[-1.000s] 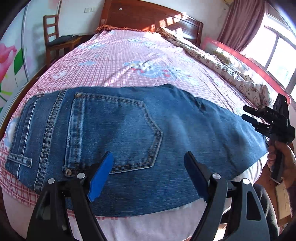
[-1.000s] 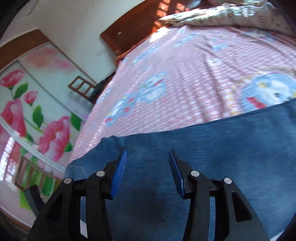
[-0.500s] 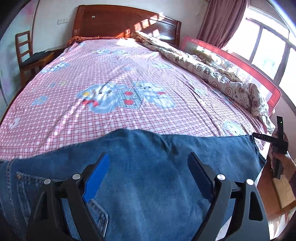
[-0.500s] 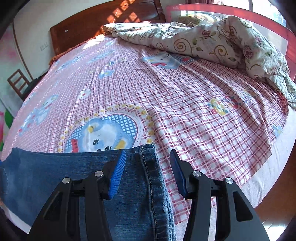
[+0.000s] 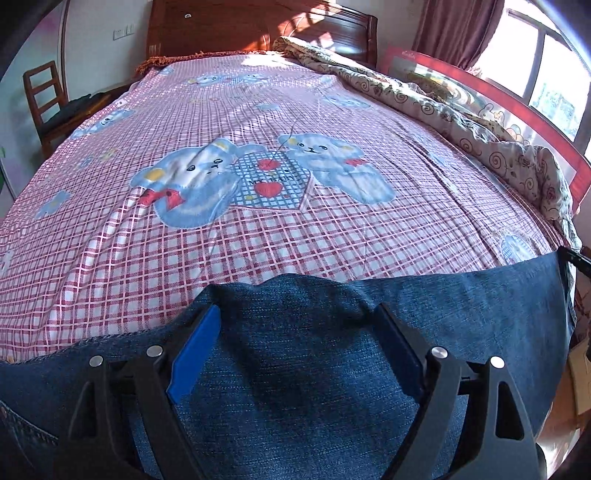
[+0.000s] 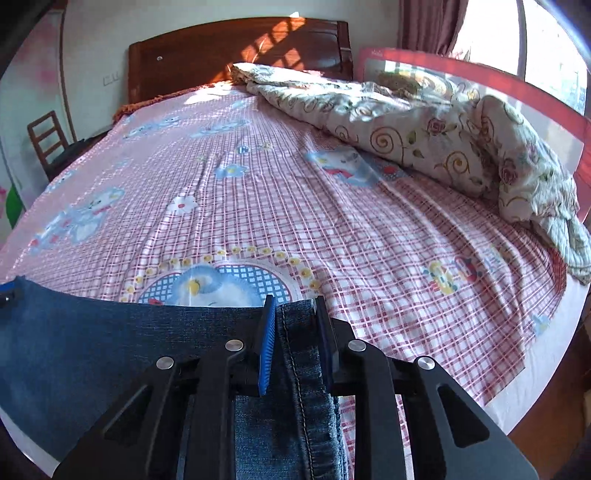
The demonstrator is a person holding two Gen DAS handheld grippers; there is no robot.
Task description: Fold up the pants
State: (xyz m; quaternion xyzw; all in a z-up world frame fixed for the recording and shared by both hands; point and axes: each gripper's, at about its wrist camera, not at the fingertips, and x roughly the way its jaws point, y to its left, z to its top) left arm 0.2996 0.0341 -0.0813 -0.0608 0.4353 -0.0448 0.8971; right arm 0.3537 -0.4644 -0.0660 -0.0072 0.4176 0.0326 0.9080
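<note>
Right gripper (image 6: 293, 332) clamped on jeans (image 6: 110, 350) hem, 6 o'clock, for fold-over; left gripper (image 5: 295, 332) spread wide, pinning mid-leg crease.

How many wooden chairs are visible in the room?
1: the wooden chair stands at the left side of the bed, near the headboard. Others may be hidden.

Bed (image 5: 110, 258): wooden headboard (image 5: 258, 29), pink-and-white checked sheet (image 6: 332, 229) with blue cartoon bear prints. Lying on it: blue denim pants (image 5: 295, 387), spread along the near edge; rumpled floral quilt (image 6: 424, 129), bunched along the window side beside a red rail (image 6: 517, 96).
</note>
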